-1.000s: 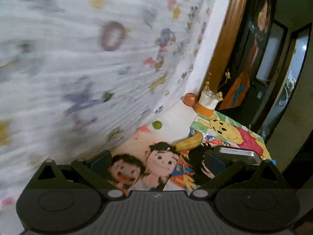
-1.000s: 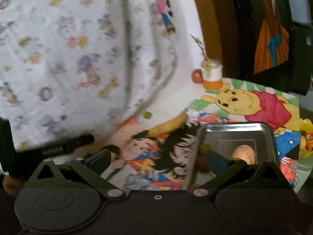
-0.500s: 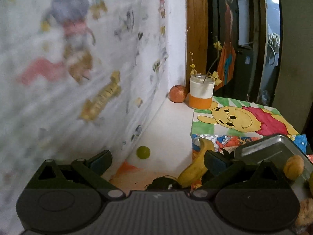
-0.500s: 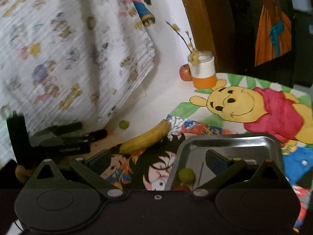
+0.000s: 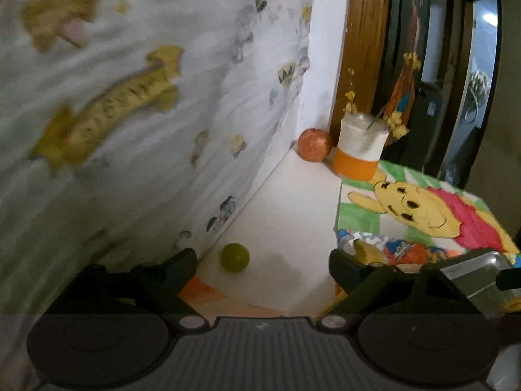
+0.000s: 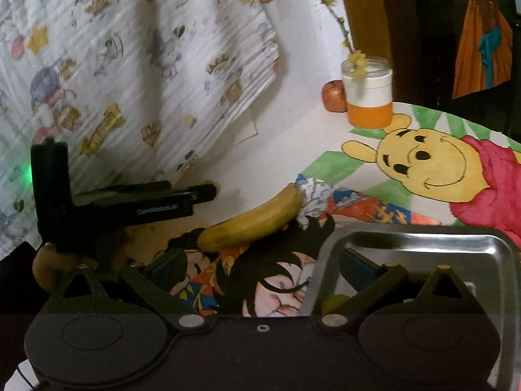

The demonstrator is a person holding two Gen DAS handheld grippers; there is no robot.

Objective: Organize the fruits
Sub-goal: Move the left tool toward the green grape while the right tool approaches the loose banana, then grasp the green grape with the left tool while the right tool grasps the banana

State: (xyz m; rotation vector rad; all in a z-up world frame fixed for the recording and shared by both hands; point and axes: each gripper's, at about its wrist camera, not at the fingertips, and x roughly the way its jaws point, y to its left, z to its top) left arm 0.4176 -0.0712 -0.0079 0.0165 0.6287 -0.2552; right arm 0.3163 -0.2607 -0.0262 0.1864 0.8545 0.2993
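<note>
Left gripper [image 5: 262,262] closing on air around the green fruit [image 5: 234,257] near the wall; right gripper [image 6: 260,268] gaping, empty, banana [image 6: 252,223] just beyond, steel tray [image 6: 423,238] right. No readable writing.

A banana [image 6: 252,223] lies at ten o'clock from the steel tray [image 6: 420,244], on cartoon mats [image 6: 433,166].

The tray [image 6: 423,244] is polished metal, glossy and mirror-bright. Just beside the tray, the banana [image 6: 254,224] has a smooth, matt yellow skin. Under the tray lies painted paper [image 6: 439,169], flat and matt. Beyond the tray, a printed cloth [image 6: 130,65] hangs finely ribbed; the door frame [image 5: 364,49] is varnished wood. Both claws look like matt black plastic.
</note>
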